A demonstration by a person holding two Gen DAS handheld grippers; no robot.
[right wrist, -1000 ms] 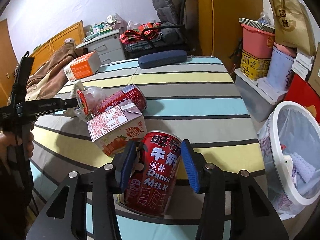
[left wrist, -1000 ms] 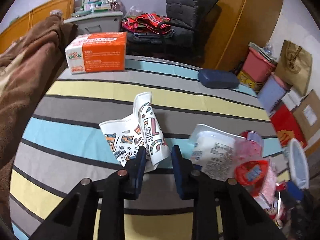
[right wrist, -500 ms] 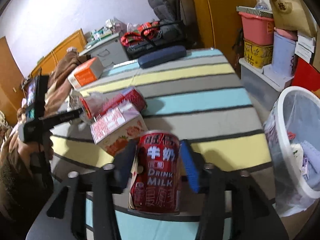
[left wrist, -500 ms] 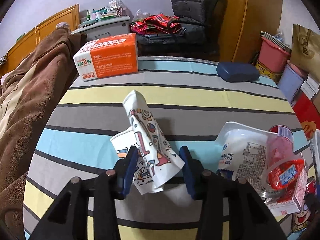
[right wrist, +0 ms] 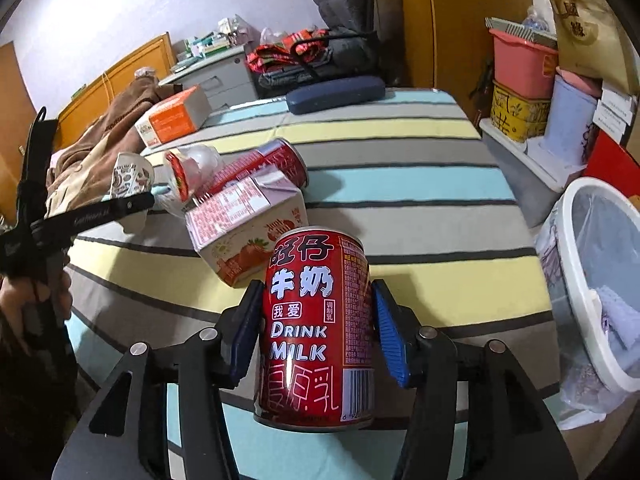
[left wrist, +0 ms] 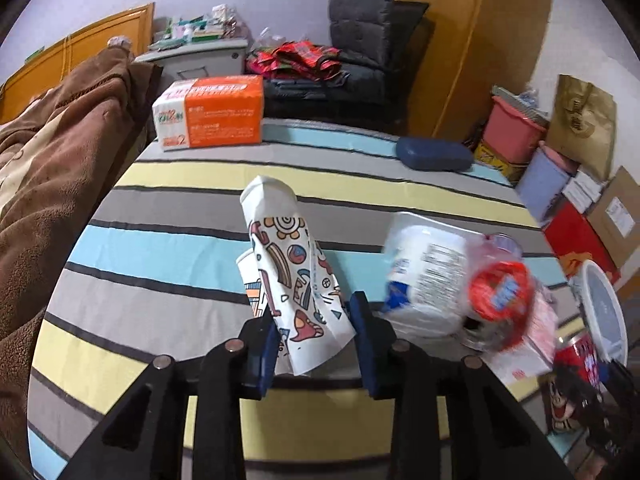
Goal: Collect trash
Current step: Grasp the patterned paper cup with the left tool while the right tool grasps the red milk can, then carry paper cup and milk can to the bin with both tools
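My left gripper [left wrist: 314,340] is shut on a crushed patterned paper cup [left wrist: 290,272] and holds it above the striped table [left wrist: 160,248]. My right gripper [right wrist: 318,332] is shut on a red milk can [right wrist: 318,328], held upright above the table's near edge. On the table lie a strawberry milk carton [right wrist: 244,220], a second red can [right wrist: 276,160] and a clear plastic bottle with a red cap [left wrist: 456,284]. A white trash bin [right wrist: 600,280] lined with a bag stands at the right of the table. The left gripper and cup [right wrist: 128,176] also show in the right wrist view.
An orange tissue box [left wrist: 212,112] and a dark blue case [left wrist: 434,154] sit at the table's far side. A brown blanket [left wrist: 52,168] lies to the left. Boxes, bins and bags [left wrist: 560,148] crowd the floor at the right.
My left gripper has lifted the paper cup off the table and tilted it up. My right gripper has raised the milk can upright off the table.
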